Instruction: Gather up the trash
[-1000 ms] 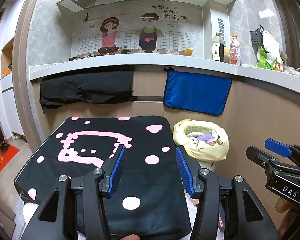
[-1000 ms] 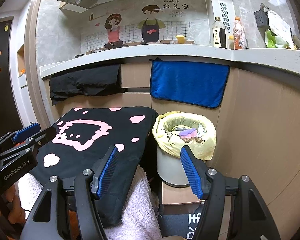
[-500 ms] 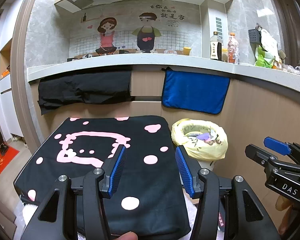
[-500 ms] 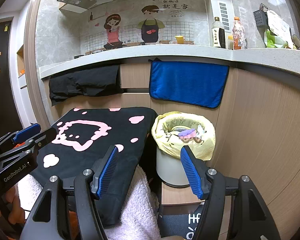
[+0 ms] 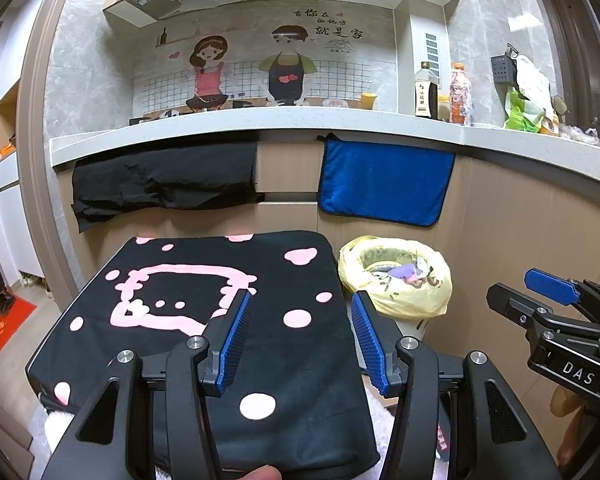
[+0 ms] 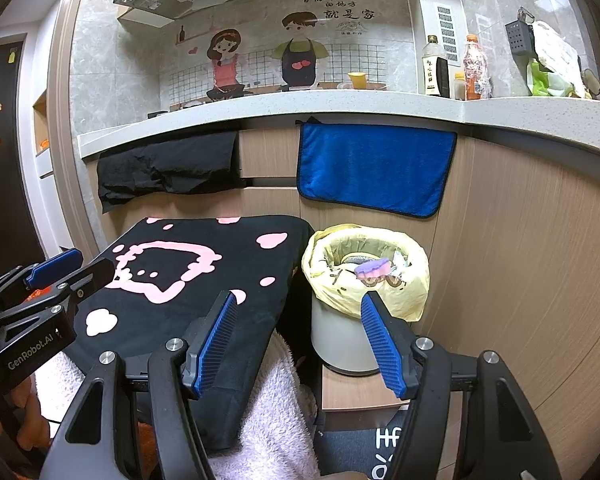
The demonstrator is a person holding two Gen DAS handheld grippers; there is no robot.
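Note:
A white trash bin lined with a yellow bag (image 5: 396, 276) (image 6: 366, 268) stands on a low wooden block right of the table. A purple and pink piece (image 6: 374, 269) (image 5: 405, 270) lies on top of the trash inside it. My left gripper (image 5: 300, 340) is open and empty above the black cloth with pink shapes (image 5: 204, 312). My right gripper (image 6: 296, 340) is open and empty, held in front of the bin and above the table's right edge. Each gripper also shows in the other's view, the right (image 5: 556, 300) and the left (image 6: 56, 276).
The cloth-covered table (image 6: 188, 264) sits against a wooden counter front. A blue towel (image 5: 384, 180) and a black cloth (image 5: 164, 180) hang from the counter. Bottles (image 5: 428, 90) stand on the countertop. A fluffy white blanket (image 6: 268, 408) hangs below the table edge.
Both views have shifted very slightly; the scene sits a touch lower and further. The grippers stay open and empty.

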